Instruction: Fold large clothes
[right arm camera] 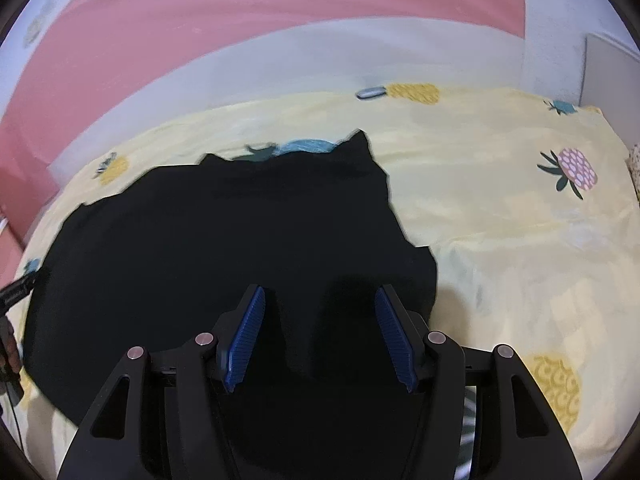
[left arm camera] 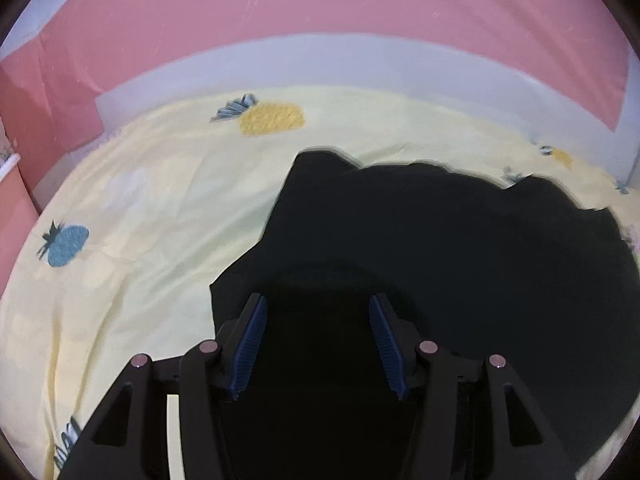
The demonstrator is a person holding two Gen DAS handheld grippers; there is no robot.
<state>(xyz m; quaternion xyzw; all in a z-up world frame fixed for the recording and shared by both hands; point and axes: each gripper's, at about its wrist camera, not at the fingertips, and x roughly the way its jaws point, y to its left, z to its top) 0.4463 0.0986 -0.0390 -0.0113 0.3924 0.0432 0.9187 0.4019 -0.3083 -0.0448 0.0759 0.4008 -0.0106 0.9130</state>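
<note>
A large black garment [left arm camera: 460, 248] lies spread on a pale yellow bedsheet with pineapple prints [left arm camera: 140, 208]. My left gripper [left arm camera: 316, 308] is open, its blue pads wide apart, just above the garment's near left part. In the right wrist view the same garment [right arm camera: 224, 232] fills the middle and left. My right gripper [right arm camera: 320, 300] is open over the garment's near right edge. Neither gripper holds cloth. Folds in the black cloth are hard to make out.
The bed meets a white and pink wall [left arm camera: 320, 8] at the back. The sheet [right arm camera: 520, 240] stretches bare to the right of the garment. The other gripper's tip [right arm camera: 16, 292] shows at the far left of the right wrist view.
</note>
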